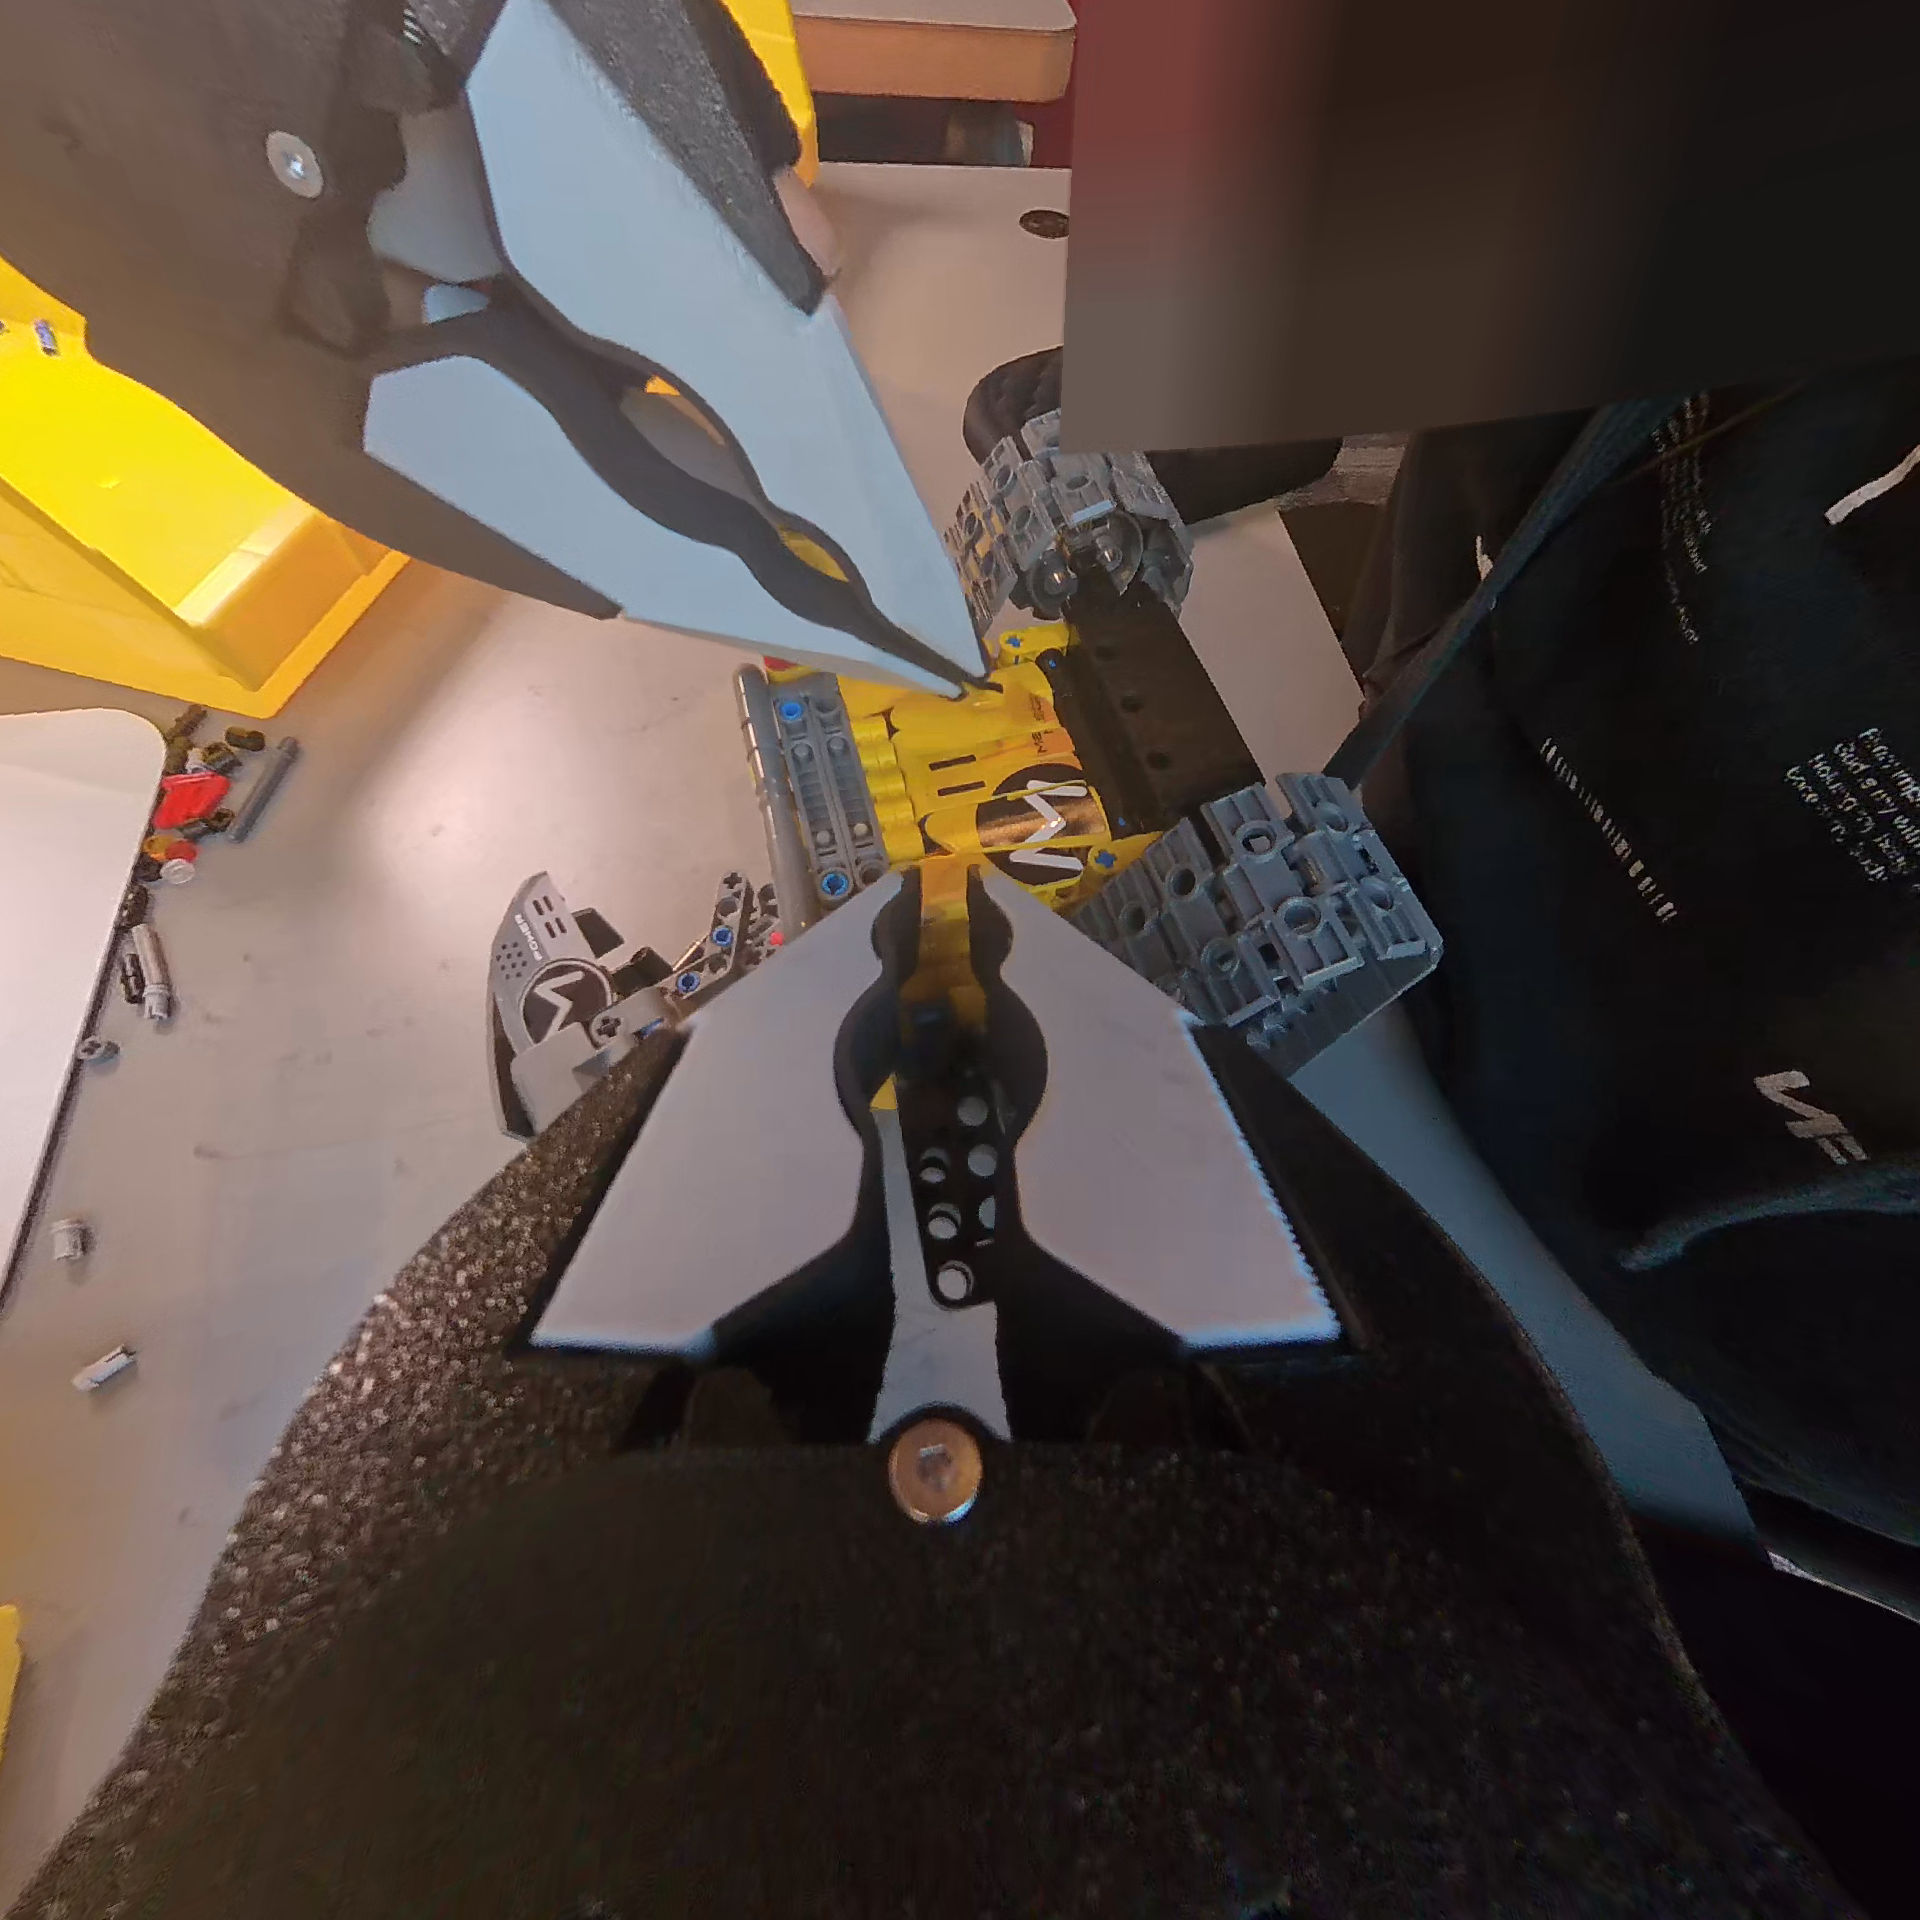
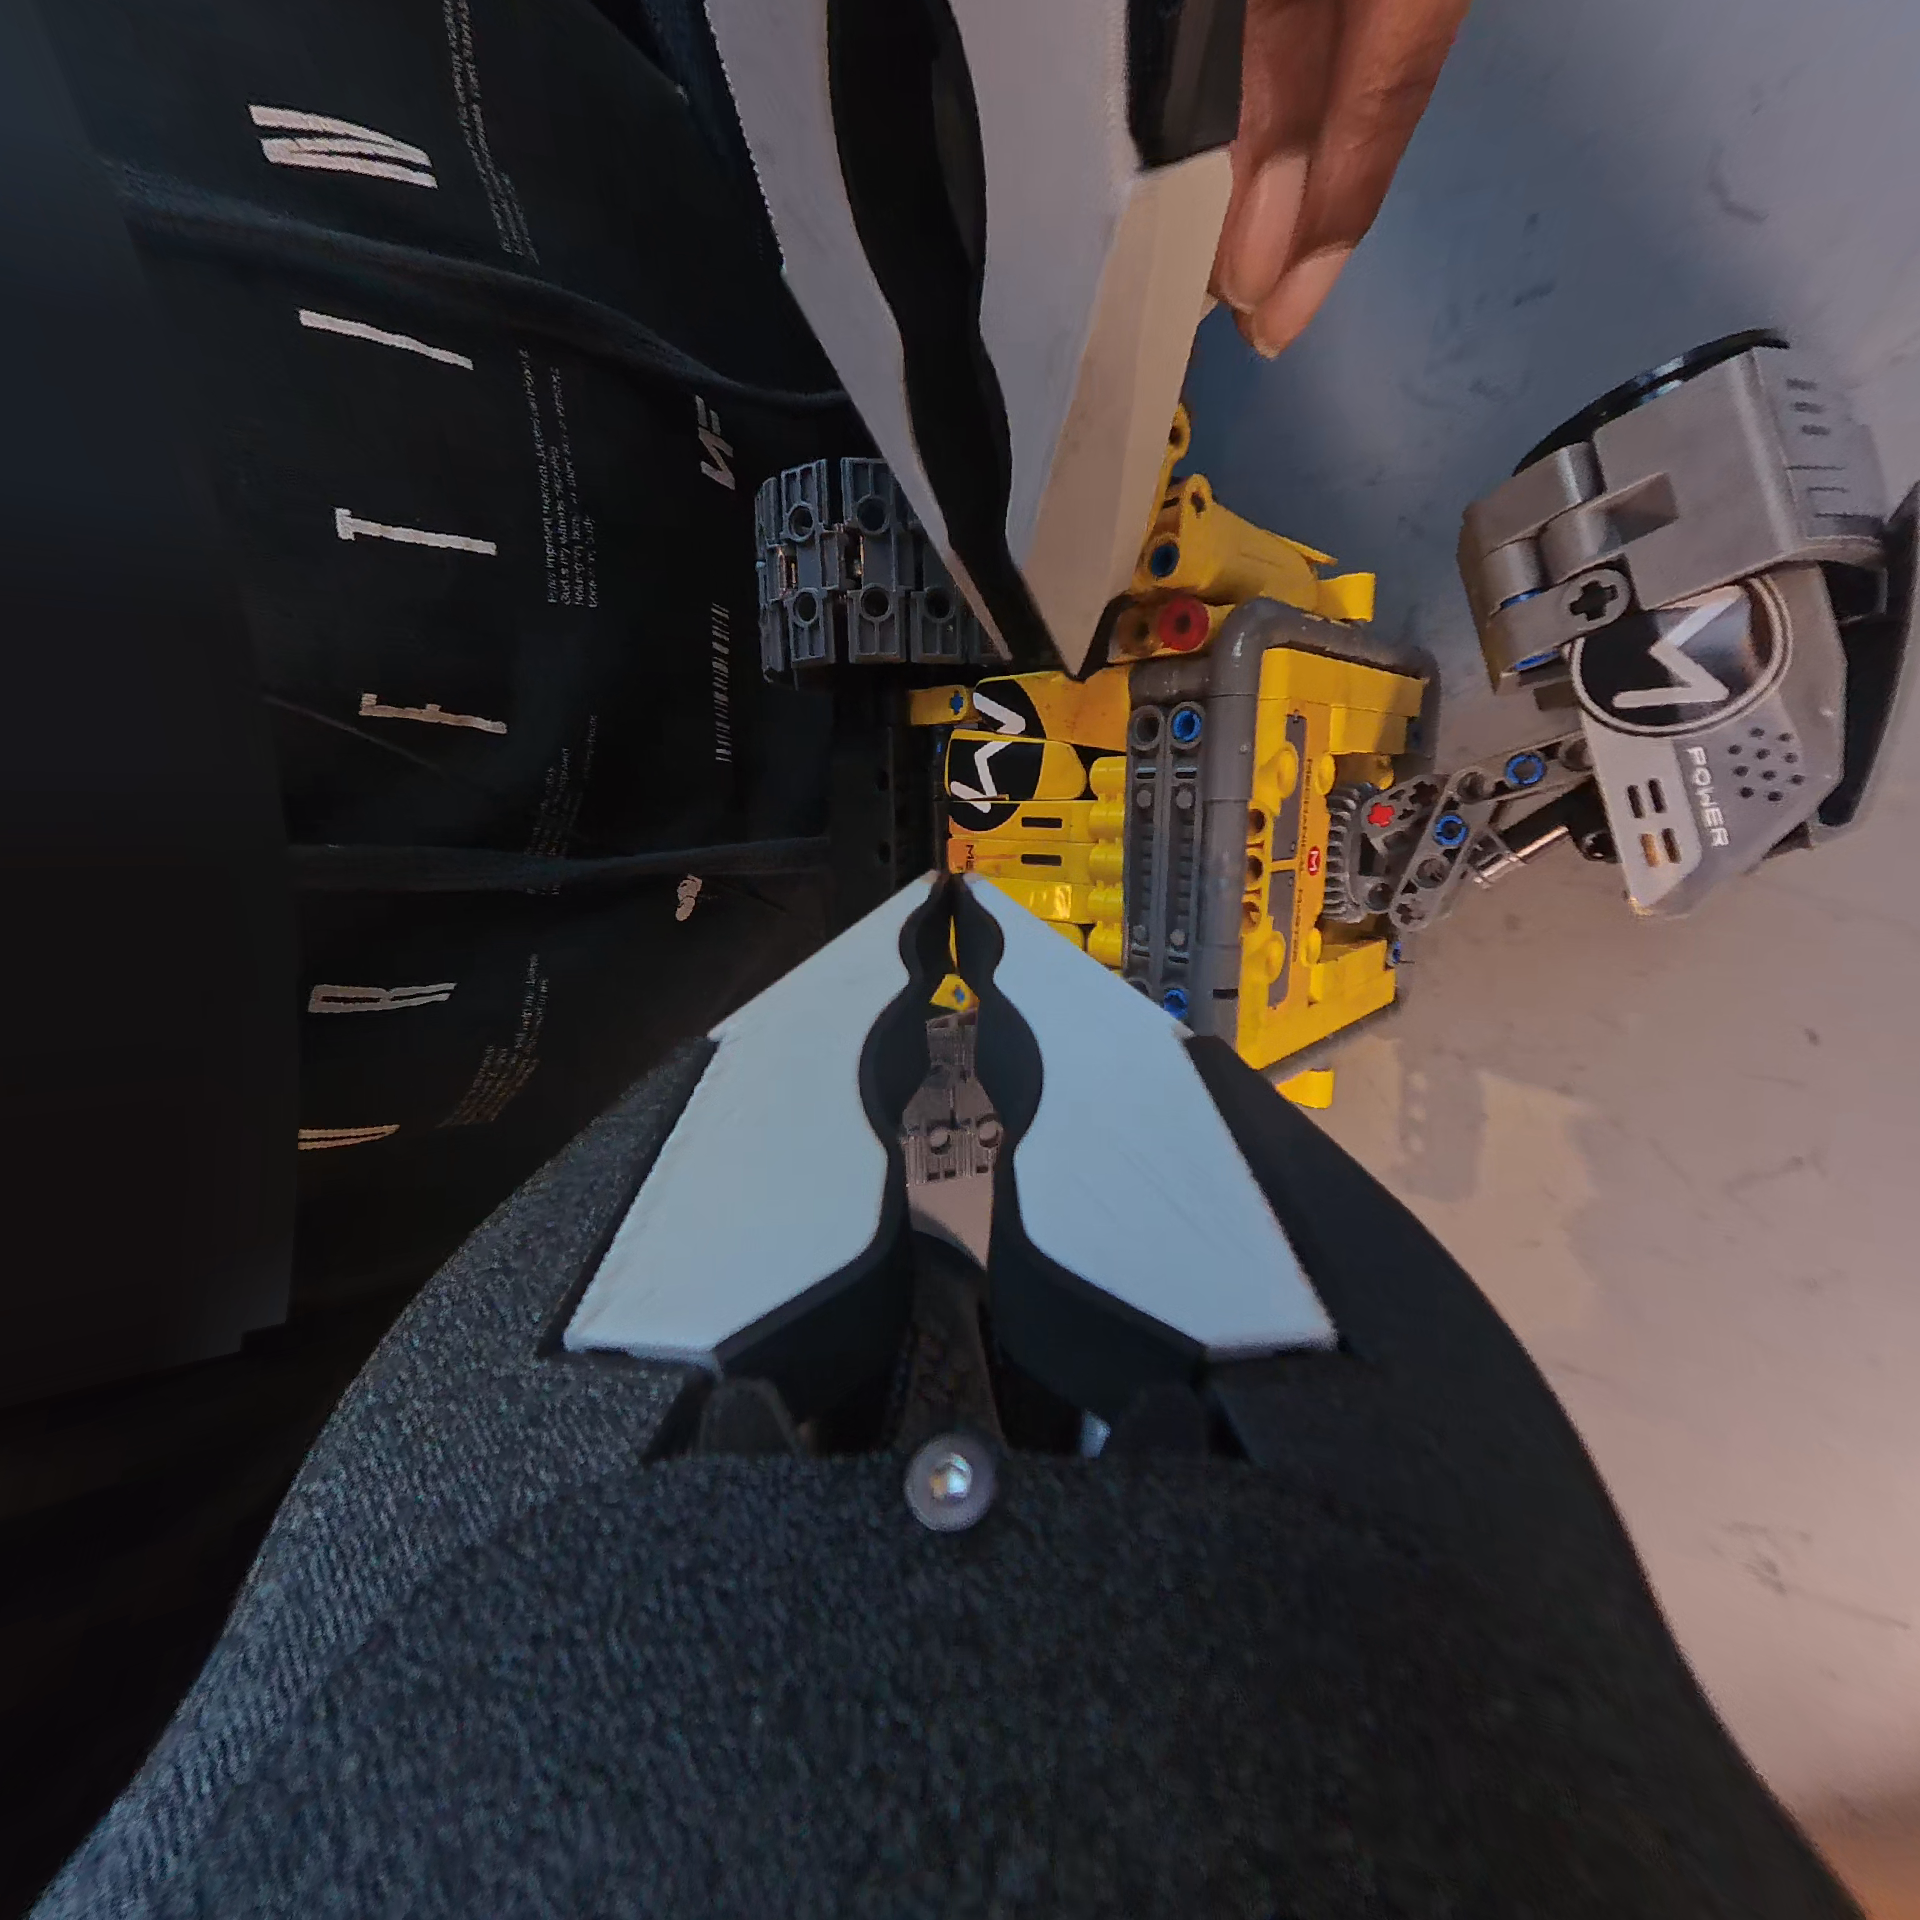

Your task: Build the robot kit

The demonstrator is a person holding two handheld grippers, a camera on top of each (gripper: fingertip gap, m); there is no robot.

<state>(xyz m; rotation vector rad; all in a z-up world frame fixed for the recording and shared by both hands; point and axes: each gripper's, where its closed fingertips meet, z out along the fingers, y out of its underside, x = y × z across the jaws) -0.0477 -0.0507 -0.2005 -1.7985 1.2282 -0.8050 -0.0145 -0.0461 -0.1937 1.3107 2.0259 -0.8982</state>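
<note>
A yellow brick-built tracked vehicle model [image 1: 966, 769] lies on the pale table [image 1: 343, 1091], with grey tracks [image 1: 1257, 914] at its sides. My left gripper [image 1: 940, 888] is shut on a yellow part sticking out of the model's body. In the right wrist view it comes in from the top [image 2: 1081, 649] next to a red pin. My right gripper [image 2: 951, 883] is shut, its tips against the edge of the model's yellow panel [image 2: 1029, 821]. I cannot tell whether they pinch it. In the left wrist view it reaches in from the upper left [image 1: 971, 686].
A grey head-shaped piece [image 2: 1683, 665] with a round black emblem lies beside the model and also shows in the left wrist view [image 1: 551, 987]. Small loose parts [image 1: 197, 790] lie at the left near a yellow bin [image 1: 156, 520]. A person's dark clothing [image 1: 1662, 831] borders the table. A fingertip [image 2: 1299, 239] rests on the left gripper. My right fingertips sit around 4 centimeters from my left ones. The grey head-shaped piece [image 2: 1683, 665] is about 8 centimeters from my left fingertips. It is also in sight in the left wrist view [image 1: 558, 1005].
</note>
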